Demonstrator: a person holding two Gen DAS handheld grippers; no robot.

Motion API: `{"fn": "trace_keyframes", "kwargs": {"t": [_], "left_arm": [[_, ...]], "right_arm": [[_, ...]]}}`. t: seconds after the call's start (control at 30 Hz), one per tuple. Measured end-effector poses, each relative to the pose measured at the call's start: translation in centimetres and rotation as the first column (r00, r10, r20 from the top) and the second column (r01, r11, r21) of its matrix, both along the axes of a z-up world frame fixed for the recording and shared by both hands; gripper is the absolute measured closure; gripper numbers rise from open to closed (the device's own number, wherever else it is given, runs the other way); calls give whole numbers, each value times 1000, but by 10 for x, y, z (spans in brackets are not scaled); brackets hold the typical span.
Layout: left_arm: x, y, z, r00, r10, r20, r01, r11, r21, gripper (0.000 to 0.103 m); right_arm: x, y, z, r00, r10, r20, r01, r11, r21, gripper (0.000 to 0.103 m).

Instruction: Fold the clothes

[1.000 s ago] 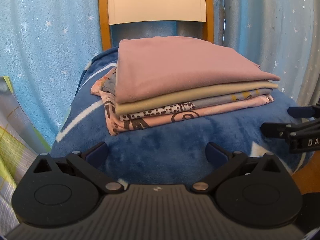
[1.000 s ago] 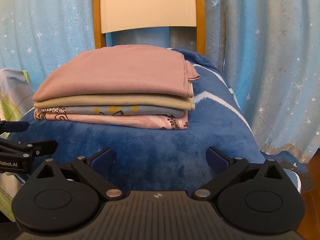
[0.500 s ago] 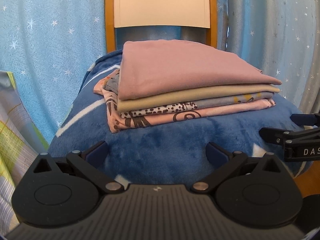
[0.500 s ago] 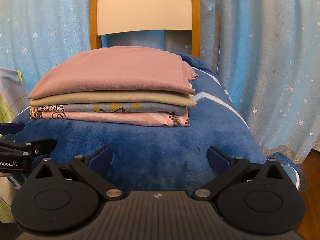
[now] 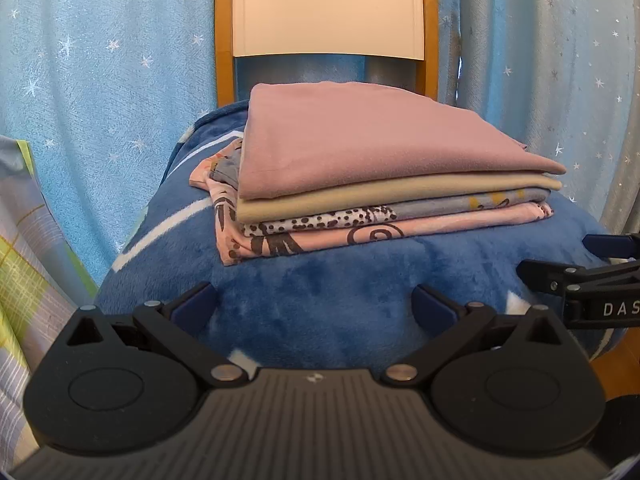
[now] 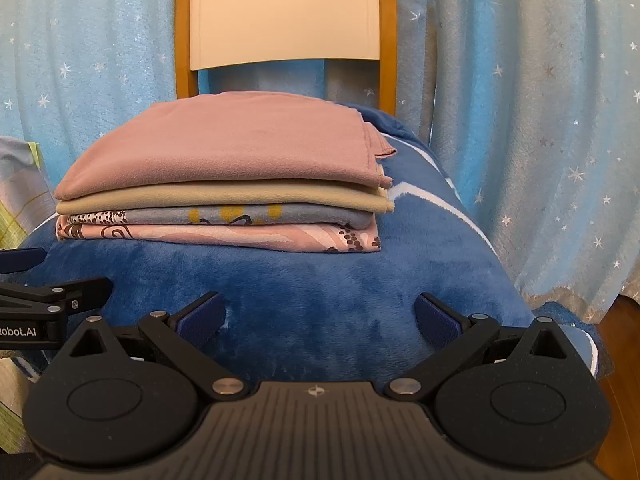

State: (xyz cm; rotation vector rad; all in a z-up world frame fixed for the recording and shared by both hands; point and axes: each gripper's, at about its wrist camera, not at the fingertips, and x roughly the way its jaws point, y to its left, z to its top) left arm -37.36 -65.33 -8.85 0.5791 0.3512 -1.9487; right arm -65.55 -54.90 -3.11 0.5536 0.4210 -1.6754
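Observation:
A neat stack of folded clothes (image 5: 380, 184) (image 6: 224, 188) sits on a blue plush blanket (image 5: 340, 292) (image 6: 320, 292) draped over a chair seat. A dusty pink garment (image 5: 360, 136) (image 6: 240, 144) lies on top, then a beige one (image 5: 360, 196), a grey-blue printed one and a pink patterned one (image 5: 320, 240). My left gripper (image 5: 314, 308) hovers open, short of the stack, with nothing between its fingers. My right gripper (image 6: 318, 316) is also open and empty in front of the stack. Each gripper shows at the edge of the other's view.
The chair's white backrest (image 5: 328, 8) (image 6: 284, 12) with an orange wooden frame rises behind the stack. Light blue star-print curtains (image 5: 100, 80) (image 6: 540, 120) hang all around. A plaid cloth (image 5: 24, 260) lies at the left. Wooden floor (image 6: 624, 340) shows at the lower right.
Both grippers have drawn back and risen slightly, so the stack sits lower and smaller in each view. The clothes have not moved. Both grippers stayed open.

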Motion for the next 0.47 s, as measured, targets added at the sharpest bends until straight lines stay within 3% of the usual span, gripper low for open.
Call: {"fn": "trace_keyframes", "kwargs": {"t": [0.47], "left_arm": [[0,0,0,1000,3,1,-3,1000,-6,0]], "right_arm": [[-1,0,-2,1000,3,-5,-3,1000,-10,0]]}}
